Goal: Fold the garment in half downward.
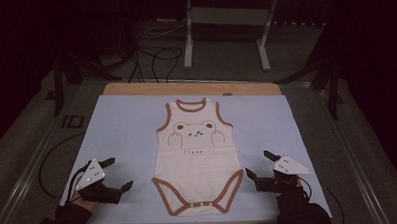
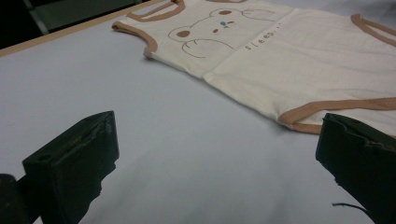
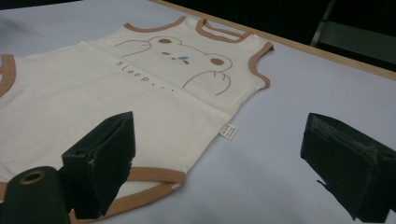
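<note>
A cream sleeveless baby bodysuit [image 1: 197, 157] with brown trim and a bear print lies flat in the middle of the pale blue mat [image 1: 127, 129], neck opening toward the far edge. In the left gripper view the bodysuit [image 2: 280, 60] spreads ahead and to the right; in the right gripper view the bodysuit [image 3: 107, 93] lies ahead and to the left. My left gripper [image 1: 116, 173] rests open near the mat's front left, apart from the cloth. My right gripper [image 1: 258, 163] is open just right of the leg opening, nothing between its jaws.
A wooden table edge [image 1: 135, 88] shows beyond the mat. Black cables [image 1: 154, 58] and a white metal stand [image 1: 226, 36] sit on the floor behind the table. Dark frame rails run along both sides. A small white label [image 3: 228, 131] sticks out of the garment's side seam.
</note>
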